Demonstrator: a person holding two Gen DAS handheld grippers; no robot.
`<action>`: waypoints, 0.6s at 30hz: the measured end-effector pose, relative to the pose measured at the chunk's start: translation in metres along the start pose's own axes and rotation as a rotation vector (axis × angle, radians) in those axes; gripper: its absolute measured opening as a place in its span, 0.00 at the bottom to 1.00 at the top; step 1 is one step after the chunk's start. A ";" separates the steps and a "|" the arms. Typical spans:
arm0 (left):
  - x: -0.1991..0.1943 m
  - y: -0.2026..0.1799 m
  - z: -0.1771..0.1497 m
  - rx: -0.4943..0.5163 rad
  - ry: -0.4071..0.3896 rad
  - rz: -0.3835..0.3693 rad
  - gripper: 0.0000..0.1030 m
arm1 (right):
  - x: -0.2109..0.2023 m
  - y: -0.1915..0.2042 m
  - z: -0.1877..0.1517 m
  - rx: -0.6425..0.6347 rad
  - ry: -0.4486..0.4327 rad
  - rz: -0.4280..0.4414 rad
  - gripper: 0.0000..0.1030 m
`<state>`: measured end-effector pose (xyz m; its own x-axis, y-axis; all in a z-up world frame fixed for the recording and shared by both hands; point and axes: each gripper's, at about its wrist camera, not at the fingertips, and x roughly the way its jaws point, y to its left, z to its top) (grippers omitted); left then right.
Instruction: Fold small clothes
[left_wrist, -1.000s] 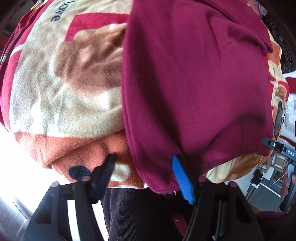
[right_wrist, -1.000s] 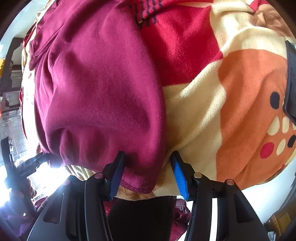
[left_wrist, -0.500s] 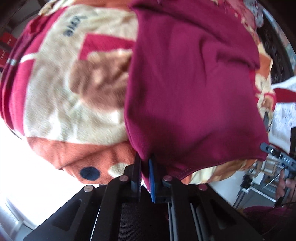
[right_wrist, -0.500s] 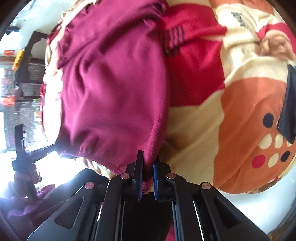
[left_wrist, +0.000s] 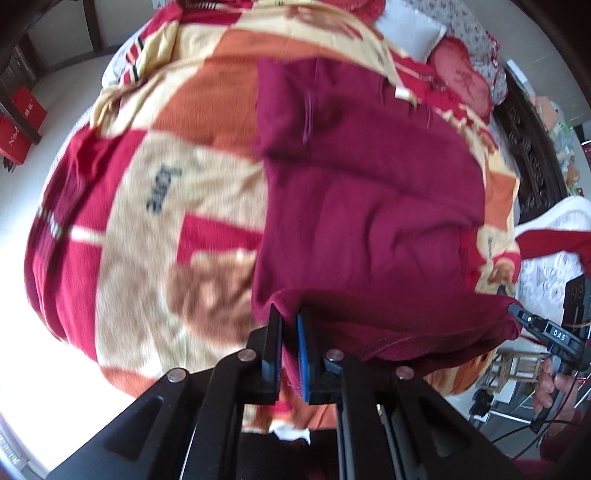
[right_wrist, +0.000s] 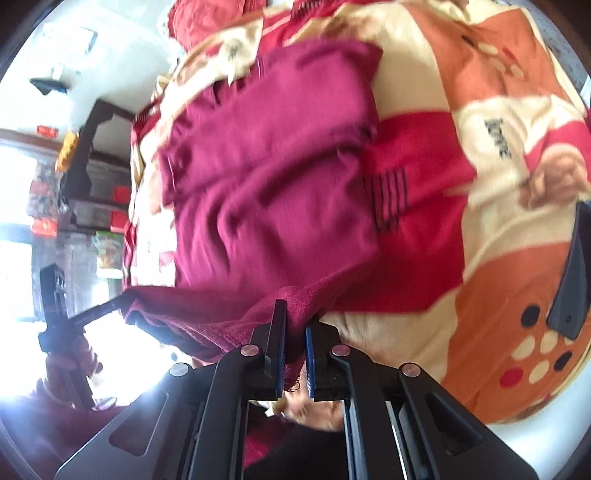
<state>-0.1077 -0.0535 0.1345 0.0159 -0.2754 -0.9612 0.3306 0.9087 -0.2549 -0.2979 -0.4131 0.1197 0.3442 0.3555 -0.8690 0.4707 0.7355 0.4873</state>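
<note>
Left gripper (left_wrist: 289, 320): clamped on the near hem corner of the maroon garment (left_wrist: 369, 192).
Right gripper (right_wrist: 294, 320): pinching the other hem corner.
Patterned blanket (left_wrist: 147, 221): underneath the garment.

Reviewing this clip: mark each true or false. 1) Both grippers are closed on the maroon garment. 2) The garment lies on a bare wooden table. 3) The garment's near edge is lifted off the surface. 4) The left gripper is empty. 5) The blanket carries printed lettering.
1) True: the left gripper and the right gripper each pinch the maroon garment.
2) False: it lies on a patterned blanket in red, cream and orange.
3) True: the near hem hangs raised between the two grippers.
4) False: maroon cloth sits between its fingers.
5) True: dark lettering shows on a cream patch.
</note>
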 end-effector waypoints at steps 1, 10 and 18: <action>-0.001 -0.001 0.005 0.002 -0.010 -0.002 0.07 | -0.003 0.001 0.005 0.003 -0.013 0.001 0.00; -0.011 -0.013 0.066 0.018 -0.117 -0.009 0.07 | -0.011 0.006 0.059 0.042 -0.147 -0.004 0.00; -0.009 -0.022 0.128 0.032 -0.179 -0.008 0.07 | -0.006 0.007 0.118 0.050 -0.225 -0.013 0.00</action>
<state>0.0056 -0.1114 0.1618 0.1803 -0.3367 -0.9242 0.3612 0.8966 -0.2562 -0.2009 -0.4779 0.1385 0.5078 0.2042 -0.8370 0.5143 0.7076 0.4846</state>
